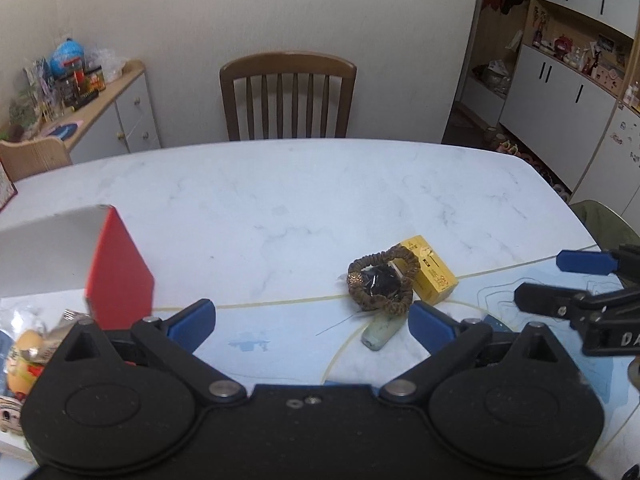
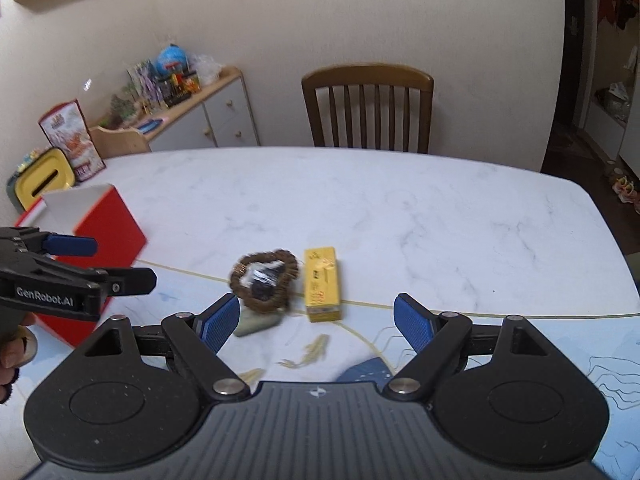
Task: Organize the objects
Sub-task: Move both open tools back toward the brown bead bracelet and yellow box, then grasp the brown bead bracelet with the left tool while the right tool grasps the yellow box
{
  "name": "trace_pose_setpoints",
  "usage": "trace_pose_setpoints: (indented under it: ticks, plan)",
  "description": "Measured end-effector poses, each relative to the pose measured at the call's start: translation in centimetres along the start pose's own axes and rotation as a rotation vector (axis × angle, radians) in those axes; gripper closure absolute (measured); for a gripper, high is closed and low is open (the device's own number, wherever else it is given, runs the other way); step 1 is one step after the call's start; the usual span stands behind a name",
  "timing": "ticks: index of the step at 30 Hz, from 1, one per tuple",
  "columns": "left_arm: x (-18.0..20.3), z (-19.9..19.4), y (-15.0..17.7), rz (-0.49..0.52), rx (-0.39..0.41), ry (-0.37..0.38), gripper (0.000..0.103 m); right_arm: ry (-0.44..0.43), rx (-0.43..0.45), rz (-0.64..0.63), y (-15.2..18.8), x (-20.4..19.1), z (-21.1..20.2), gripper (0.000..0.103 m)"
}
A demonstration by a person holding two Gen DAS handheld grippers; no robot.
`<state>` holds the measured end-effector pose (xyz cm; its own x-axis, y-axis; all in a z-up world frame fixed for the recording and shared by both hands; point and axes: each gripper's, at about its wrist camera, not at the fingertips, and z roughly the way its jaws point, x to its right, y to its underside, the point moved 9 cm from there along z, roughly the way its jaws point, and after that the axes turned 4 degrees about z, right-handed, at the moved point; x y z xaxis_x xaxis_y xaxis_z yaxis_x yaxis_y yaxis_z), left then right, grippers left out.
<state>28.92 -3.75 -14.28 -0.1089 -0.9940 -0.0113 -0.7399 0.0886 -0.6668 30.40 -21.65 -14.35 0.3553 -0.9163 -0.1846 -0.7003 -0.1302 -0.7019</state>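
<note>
A brown scrunchie (image 1: 380,282) (image 2: 264,282) lies on the marble table around a small black wrapped item (image 1: 378,280) (image 2: 262,280). A yellow box (image 1: 430,274) (image 2: 322,284) rests just right of it, and a pale green tube (image 1: 380,330) (image 2: 256,324) lies just in front. A red-and-white open box (image 1: 116,272) (image 2: 104,224) stands at the left. My left gripper (image 1: 312,322) is open with nothing between its fingers, short of the scrunchie. My right gripper (image 2: 318,322) is also open and holds nothing, facing the yellow box.
A wooden chair (image 1: 288,96) (image 2: 368,108) stands at the table's far side. Snack packets (image 1: 28,352) lie at the left edge. A sideboard (image 1: 116,108) with clutter lines the left wall. A light blue mat (image 1: 280,340) covers the near table. A hand (image 2: 12,352) holds the left gripper.
</note>
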Motion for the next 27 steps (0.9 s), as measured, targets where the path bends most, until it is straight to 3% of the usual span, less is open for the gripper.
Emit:
trace_pose_setpoints:
  ticks: [13, 20, 27]
  plan:
    - [0.8, 5.4, -0.1, 0.010, -0.072, 0.021, 0.001, -0.002, -0.045, -0.073, 0.9, 0.9, 6.0, 0.019]
    - [0.8, 8.0, -0.3, 0.009, -0.110, 0.027, 0.007, -0.012, -0.073, -0.102, 1.4, 0.9, 8.8, 0.019]
    - [0.6, 9.9, -0.2, -0.022, -0.147, 0.077, 0.018, -0.033, -0.076, -0.125, 1.6, 0.3, 10.5, 0.027]
